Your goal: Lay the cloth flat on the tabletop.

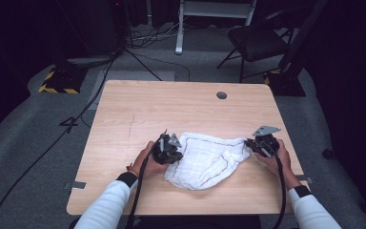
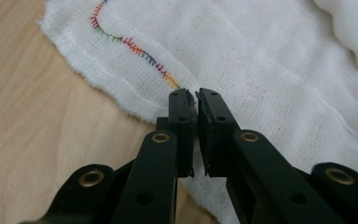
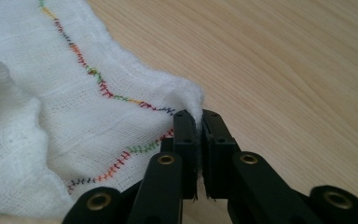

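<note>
— Where's the cloth (image 1: 207, 160)?

— From above, crumpled near the counter's (image 1: 138, 109) front edge, between my claws.

— Left claw (image 2: 194, 95)?

— Jaws together over the hem; grip unclear.

— Right claw (image 3: 199, 115)?

— Clamped on a corner. Spreading is barely begun.

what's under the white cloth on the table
The white cloth lies crumpled on the wooden table; bare wood shows around it. Anything beneath its folds is covered.

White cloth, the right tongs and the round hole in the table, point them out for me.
white cloth (image 1: 205, 160), high view, its middle.
right tongs (image 3: 199, 122), right gripper view, between the tips.
round hole (image 1: 221, 95), high view, its centre.
</note>
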Motion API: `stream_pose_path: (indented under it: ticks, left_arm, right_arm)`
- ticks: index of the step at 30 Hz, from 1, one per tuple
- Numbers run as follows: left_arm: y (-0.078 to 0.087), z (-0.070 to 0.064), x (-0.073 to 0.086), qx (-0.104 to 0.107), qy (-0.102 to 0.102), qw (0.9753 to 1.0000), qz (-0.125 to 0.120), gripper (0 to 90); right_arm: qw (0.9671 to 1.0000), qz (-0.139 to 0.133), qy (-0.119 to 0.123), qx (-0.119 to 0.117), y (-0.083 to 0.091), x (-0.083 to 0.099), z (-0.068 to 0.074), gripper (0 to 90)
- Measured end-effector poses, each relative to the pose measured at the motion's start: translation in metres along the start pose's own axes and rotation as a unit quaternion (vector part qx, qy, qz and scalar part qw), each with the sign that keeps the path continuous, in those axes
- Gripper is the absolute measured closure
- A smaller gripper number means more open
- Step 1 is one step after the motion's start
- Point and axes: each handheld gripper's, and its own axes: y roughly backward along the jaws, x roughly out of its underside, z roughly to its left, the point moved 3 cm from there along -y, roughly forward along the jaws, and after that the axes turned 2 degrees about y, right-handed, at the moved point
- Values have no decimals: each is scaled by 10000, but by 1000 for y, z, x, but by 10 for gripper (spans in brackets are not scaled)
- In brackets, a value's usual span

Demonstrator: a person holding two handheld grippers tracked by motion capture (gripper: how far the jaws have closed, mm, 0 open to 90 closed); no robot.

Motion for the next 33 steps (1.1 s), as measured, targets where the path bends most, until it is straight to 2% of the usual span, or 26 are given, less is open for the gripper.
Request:
stream_pose_path:
  ticks: [4, 5, 7, 9, 11, 13, 14, 15, 18, 21, 24, 28, 30, 32, 33]
  left_arm:
    - [9, -13, 12, -1, -75, 10000, 25, 788]
    - [12, -14, 13, -95, -101, 9999, 3, 746]
    - [14, -12, 12, -182, -6, 9998, -110, 669]
    - [14, -2, 5, -478, 255, 9981, -304, 518]
    - [12, 10, -2, -616, 490, 9961, -394, 406]
    - [8, 20, -9, -891, 558, 9935, -429, 330]
    - [5, 27, -14, -957, 610, 9926, -439, 304]
    - [1, 33, -17, -931, 710, 9918, -510, 275]
    - [-10, 49, -26, -965, 922, 9899, -479, 256]
    - [-21, 60, -30, -889, 1115, 9889, -412, 236]
    - [-30, 64, -31, -713, 1181, 9896, -401, 228]
    - [-32, 64, -33, -771, 1043, 9909, -369, 209]
    - [-31, 63, -33, -628, 883, 9933, -404, 290]
    - [-29, 59, -33, -445, 721, 9954, -454, 494]
    - [-29, 57, -33, -395, 689, 9958, -465, 550]
  right_arm:
    - [10000, -50, 47, -67, -10, -11, 3, 859]
    - [9999, -67, 52, -109, -11, -14, 4, 859]
    - [9998, -138, 80, -91, -12, -19, 5, 858]
    - [9998, -110, 97, -108, -15, -22, 7, 859]
    - [9998, -160, 94, -112, -15, -25, 8, 859]
    - [9996, -242, 86, -152, -14, -29, 9, 858]
    - [9995, -247, 97, -146, -14, -30, 10, 859]
    - [9995, -271, 93, -155, -14, -31, 11, 859]
    - [9994, -269, 137, -191, -13, -30, 13, 859]
    - [9992, -292, 102, -244, -13, -29, 12, 858]
    - [9991, -307, 89, -270, -13, -28, 12, 858]
    - [9989, -342, 105, -304, -12, -29, 11, 857]
    - [9988, -334, 127, -333, -13, -29, 12, 857]
    - [9988, -330, 141, -345, -13, -29, 13, 858]
    - [9986, -351, 150, -353, -12, -30, 14, 858]
